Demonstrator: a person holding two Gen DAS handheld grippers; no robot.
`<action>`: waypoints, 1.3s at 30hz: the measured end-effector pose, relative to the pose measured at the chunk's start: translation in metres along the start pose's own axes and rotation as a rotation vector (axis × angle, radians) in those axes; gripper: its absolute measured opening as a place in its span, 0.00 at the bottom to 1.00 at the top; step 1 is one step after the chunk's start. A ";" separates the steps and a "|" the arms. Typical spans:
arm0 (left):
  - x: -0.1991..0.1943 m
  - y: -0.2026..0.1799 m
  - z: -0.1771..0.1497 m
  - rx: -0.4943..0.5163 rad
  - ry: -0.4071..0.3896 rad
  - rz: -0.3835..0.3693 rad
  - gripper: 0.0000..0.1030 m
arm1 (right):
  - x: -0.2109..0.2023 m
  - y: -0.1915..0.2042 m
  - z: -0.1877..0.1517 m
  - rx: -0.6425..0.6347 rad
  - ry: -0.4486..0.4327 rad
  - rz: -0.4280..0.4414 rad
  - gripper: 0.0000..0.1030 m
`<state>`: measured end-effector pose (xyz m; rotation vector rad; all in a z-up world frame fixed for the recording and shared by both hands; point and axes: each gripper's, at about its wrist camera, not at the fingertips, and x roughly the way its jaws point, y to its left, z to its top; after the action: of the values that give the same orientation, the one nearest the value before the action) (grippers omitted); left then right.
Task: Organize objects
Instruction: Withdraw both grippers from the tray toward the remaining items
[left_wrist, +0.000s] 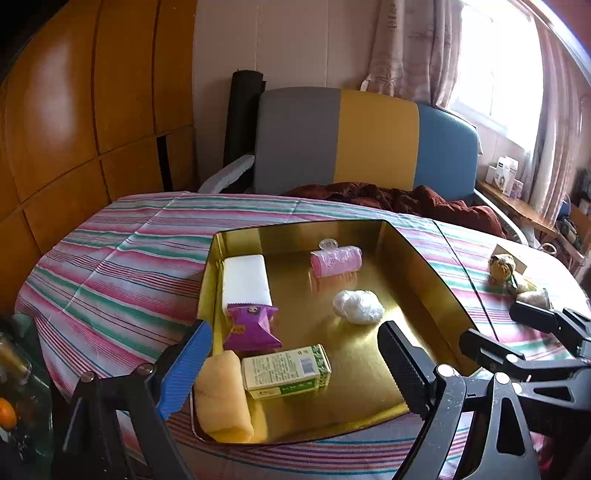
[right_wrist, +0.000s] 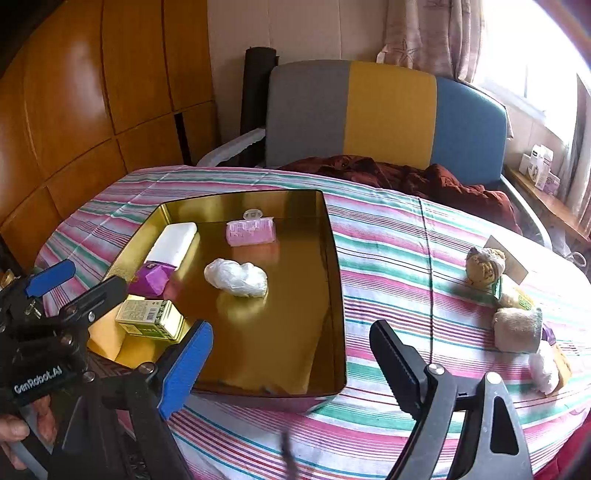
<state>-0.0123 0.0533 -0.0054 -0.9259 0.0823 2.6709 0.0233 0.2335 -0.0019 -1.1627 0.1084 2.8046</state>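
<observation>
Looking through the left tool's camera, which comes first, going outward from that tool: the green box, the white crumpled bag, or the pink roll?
1. Green box, between the left tool's open fingers.
2. White crumpled bag, mid-tray, right of centre.
3. Pink roll, near the tray's far wall.

Black hand-held gripper (left_wrist: 295, 363) frames, one blue and one black ribbed pad, silver screws

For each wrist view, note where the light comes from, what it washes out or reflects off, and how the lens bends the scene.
Left wrist view: the window at upper right is blown out white; the gold tray mirrors the pink roll; the wooden panels bow outward. Right wrist view: the same window glares at the top right corner, the tray floor shines, and the striped cloth curves with the fisheye.
</observation>
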 end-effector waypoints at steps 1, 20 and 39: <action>0.000 -0.001 -0.001 0.003 0.003 -0.003 0.90 | 0.000 -0.001 0.000 0.002 0.000 -0.001 0.86; 0.005 -0.033 -0.008 0.087 0.036 -0.088 0.90 | 0.001 -0.085 -0.011 0.180 0.050 -0.109 0.87; 0.003 -0.116 0.003 0.264 0.045 -0.280 0.90 | -0.070 -0.331 -0.056 0.861 -0.071 -0.308 0.88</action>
<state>0.0196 0.1652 0.0003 -0.8439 0.2864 2.3140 0.1523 0.5512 -0.0002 -0.7668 0.9259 2.1236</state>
